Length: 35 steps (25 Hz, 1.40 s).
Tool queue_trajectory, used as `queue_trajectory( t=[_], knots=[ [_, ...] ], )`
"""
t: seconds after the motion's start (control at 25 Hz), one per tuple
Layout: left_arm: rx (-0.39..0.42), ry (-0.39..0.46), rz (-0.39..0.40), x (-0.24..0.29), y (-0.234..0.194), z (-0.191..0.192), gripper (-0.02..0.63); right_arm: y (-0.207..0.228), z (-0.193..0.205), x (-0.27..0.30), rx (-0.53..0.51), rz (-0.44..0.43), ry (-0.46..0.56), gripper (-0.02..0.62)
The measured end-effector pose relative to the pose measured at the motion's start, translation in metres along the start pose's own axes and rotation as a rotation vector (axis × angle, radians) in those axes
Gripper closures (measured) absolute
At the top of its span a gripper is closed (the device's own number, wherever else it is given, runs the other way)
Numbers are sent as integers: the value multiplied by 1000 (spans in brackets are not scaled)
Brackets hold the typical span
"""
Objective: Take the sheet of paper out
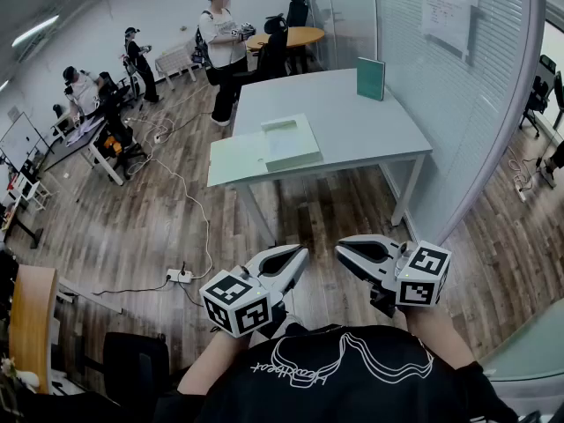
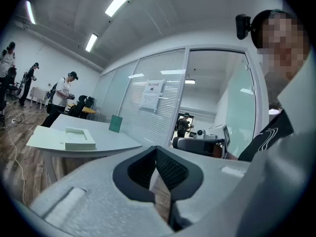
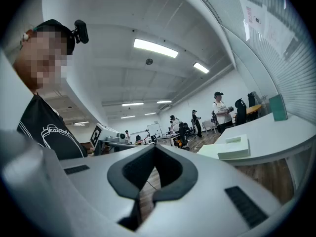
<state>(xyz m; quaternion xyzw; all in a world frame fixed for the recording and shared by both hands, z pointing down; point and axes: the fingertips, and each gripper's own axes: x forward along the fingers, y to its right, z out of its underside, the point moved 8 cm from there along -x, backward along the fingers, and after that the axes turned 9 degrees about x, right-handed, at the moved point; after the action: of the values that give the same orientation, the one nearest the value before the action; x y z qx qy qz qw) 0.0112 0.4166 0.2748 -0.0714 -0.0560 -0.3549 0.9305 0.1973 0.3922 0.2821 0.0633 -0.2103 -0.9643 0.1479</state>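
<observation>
**Nothing begun: both grippers shut and empty, short of the table**

I hold my left gripper (image 1: 302,254) and my right gripper (image 1: 340,250) low in the head view, close to my chest, over bare wooden floor (image 1: 132,227). On each one the jaws meet at the tips. Each gripper's own view shows only floor through the small gap behind the tips, so I have nothing in either.

As I judge it, no part of the job is done. The white table (image 1: 352,122) stands well apart from me, in the upper centre of the head view. I have yet to walk up, reach in, take the paper and draw it out.

What I am after lies at the table's near left corner. A shallow pale-green box (image 1: 291,144) with a recess in its far edge rests there. A pale sheet (image 1: 231,159) lies flat under it and sticks out to the lower left, right up to the table edge. It looks thin, smooth and unwrinkled. I cannot tell from here whether it is loose paper or a cover belonging to the box. A green card (image 1: 371,78) stands upright at the table's far right.
</observation>
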Motion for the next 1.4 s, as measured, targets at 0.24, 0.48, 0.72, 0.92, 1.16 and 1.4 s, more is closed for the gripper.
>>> queue_trajectory(
  t=[0.24,0.48,0.72,0.92,1.16,1.4],
  knots=[
    [33,2,3,4,15,-8,594,-4,-2,-10,12,-9,13,586],
    [32,-9,15,10,22,-9,594,-4,-2,-17,26,-11,31,586],
    [2,-10,-1,6,14,3,594,6,11,-10,78,-14,18,586],
    [-43,-13,5,13,-5,16,594,23,20,0,101,-8,8,586],
    [-61,-18,19,26,-26,28,594,44,26,15,131,-24,10,586],
    [-67,-24,21,44,-64,34,594,79,23,39,126,-15,-4,586]
  ],
)
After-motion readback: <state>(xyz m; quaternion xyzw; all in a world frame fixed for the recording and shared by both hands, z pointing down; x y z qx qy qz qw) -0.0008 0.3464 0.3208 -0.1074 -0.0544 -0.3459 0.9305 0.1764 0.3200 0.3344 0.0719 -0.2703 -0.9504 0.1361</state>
